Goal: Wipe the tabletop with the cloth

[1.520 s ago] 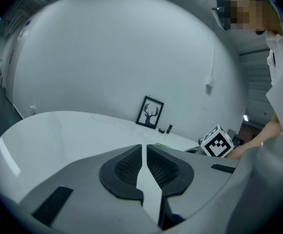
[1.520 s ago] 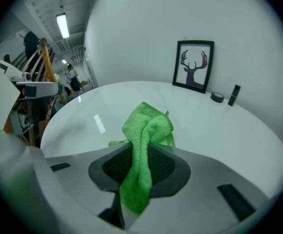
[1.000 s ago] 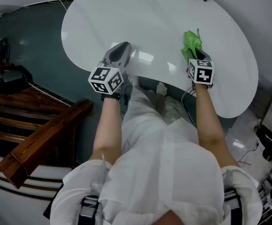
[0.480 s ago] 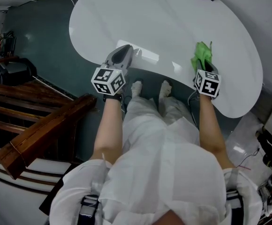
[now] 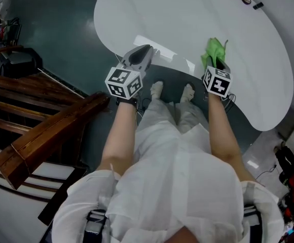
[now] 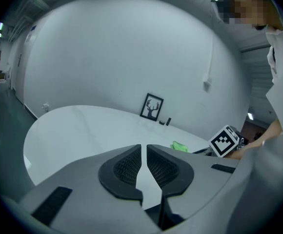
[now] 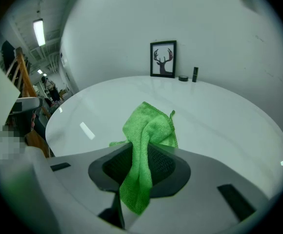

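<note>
A green cloth is pinched between the jaws of my right gripper, its free end spread on the white tabletop. From the head view the cloth lies near the table's front edge, just ahead of the right gripper. My left gripper hovers over the table's front edge to the left, jaws nearly together with nothing between them. In the left gripper view the left gripper points across the tabletop, with the cloth small at the right.
A framed deer picture leans on the wall at the table's far side, with two small dark objects beside it. Wooden stair rails stand at the left. The person's legs and shoes are below the table's concave front edge.
The head view has shifted, so the table sits further right and up. The right gripper with the cloth stays near the front edge; the left gripper has edged slightly forward over the rim.
</note>
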`<action>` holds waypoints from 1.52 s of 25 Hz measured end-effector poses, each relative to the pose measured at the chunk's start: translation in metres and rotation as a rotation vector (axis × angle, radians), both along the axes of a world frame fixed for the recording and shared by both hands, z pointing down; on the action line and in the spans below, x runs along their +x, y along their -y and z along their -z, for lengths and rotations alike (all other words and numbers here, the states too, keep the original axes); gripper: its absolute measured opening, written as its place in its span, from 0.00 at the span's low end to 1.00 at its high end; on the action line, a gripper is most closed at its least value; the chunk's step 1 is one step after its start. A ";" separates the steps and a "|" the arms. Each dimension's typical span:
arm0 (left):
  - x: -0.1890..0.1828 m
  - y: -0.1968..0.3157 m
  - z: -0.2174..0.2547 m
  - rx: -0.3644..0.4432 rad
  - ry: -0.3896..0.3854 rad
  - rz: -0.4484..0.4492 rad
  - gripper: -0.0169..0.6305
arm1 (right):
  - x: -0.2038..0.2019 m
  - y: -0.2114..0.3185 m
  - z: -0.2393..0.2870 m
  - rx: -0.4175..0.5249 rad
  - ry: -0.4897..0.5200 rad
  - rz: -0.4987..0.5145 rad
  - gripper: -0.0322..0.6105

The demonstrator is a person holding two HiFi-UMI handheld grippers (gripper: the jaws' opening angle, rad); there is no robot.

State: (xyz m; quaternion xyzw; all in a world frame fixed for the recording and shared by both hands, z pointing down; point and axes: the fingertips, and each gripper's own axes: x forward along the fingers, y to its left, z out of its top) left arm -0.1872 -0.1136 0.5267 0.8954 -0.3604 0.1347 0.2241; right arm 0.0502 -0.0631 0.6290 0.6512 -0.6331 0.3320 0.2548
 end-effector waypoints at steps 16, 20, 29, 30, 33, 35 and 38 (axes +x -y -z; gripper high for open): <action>-0.160 0.023 -0.001 -0.005 0.002 0.057 0.07 | -0.221 0.096 0.009 0.036 -0.003 0.156 0.18; -0.187 0.025 -0.002 -0.003 0.001 0.062 0.07 | -0.277 0.108 0.011 0.044 -0.005 0.235 0.18; -0.213 0.027 -0.005 -0.006 0.005 0.053 0.07 | -0.366 0.129 0.014 0.041 -0.016 0.438 0.18; -0.212 0.028 -0.005 -0.007 0.004 0.051 0.07 | -0.372 0.128 0.014 0.040 -0.015 0.463 0.18; -0.205 0.028 -0.006 -0.009 0.001 0.035 0.07 | -0.386 0.122 0.014 0.037 -0.012 0.556 0.18; -0.196 0.030 -0.007 -0.010 -0.003 0.021 0.07 | -0.387 0.114 0.014 0.033 -0.005 0.608 0.18; -0.177 0.032 -0.008 -0.007 -0.014 -0.004 0.07 | -0.376 0.098 0.012 0.031 -0.002 0.646 0.18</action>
